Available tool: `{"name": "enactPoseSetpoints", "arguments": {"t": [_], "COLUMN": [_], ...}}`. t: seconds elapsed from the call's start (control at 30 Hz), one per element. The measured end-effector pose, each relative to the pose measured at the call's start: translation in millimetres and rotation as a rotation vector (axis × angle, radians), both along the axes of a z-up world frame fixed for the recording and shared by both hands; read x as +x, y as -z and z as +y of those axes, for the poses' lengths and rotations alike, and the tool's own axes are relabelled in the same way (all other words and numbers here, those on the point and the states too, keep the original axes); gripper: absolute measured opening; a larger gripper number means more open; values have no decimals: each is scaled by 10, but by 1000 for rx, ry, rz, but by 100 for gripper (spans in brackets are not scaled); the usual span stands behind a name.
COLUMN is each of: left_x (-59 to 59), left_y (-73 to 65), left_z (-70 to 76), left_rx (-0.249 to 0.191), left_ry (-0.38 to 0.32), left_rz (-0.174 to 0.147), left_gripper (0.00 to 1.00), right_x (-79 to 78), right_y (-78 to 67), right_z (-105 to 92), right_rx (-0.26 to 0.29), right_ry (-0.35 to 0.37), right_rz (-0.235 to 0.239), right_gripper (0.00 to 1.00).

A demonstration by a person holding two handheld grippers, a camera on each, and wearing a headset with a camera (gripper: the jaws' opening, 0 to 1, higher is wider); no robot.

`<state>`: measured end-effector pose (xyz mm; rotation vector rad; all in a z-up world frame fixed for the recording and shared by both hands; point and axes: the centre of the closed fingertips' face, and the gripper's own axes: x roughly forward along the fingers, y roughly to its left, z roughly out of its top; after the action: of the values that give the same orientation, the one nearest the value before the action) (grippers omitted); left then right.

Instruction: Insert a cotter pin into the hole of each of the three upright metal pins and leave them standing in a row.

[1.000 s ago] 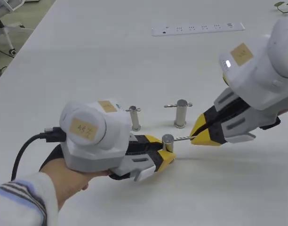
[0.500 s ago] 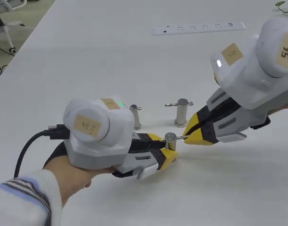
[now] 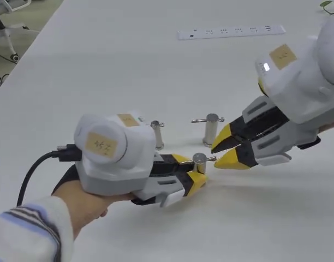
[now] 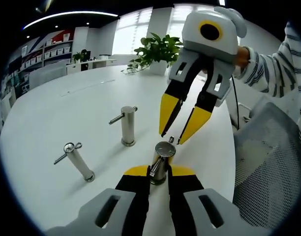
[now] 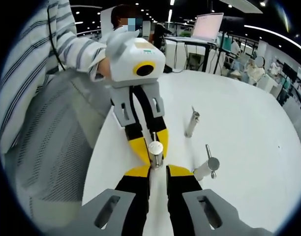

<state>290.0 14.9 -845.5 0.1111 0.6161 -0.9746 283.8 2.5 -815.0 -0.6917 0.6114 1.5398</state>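
Jaws of our left gripper (image 3: 192, 172) clamp the near metal pin (image 3: 199, 160); our right gripper (image 3: 214, 155) gapes beside its cotter pin (image 3: 209, 159).

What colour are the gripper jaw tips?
Yellow, clearest on the right gripper in the left gripper view.

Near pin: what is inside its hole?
A cotter pin runs through the near pin, which the left gripper holds. One end sticks out toward the open right gripper. The stretch inside the hole is covered.

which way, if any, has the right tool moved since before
Yes. The right tool moved left toward the front pin, judged against the power strip, and is now open.
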Motion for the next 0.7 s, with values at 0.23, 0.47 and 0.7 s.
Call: {"name": "enactPoseSetpoints", "arguments": {"t": [0.23, 0.47, 0.7], "left_x": [-4, -5, -5], "left_y": [7, 9, 14], "left_z": [5, 6, 10], "left_rx": [-8, -6, -6], "left_ry": [-2, -3, -4], "left_rz": [2, 2, 4], "left_gripper": [12, 12, 12], "right_x": [-9, 2, -4], "right_y": [15, 7, 12], "right_z": [-7, 47, 90], "right_rx": [15, 27, 29], "right_ry": [30, 37, 42], "right_rz": [28, 37, 45], "right_gripper": [7, 4, 4]}}
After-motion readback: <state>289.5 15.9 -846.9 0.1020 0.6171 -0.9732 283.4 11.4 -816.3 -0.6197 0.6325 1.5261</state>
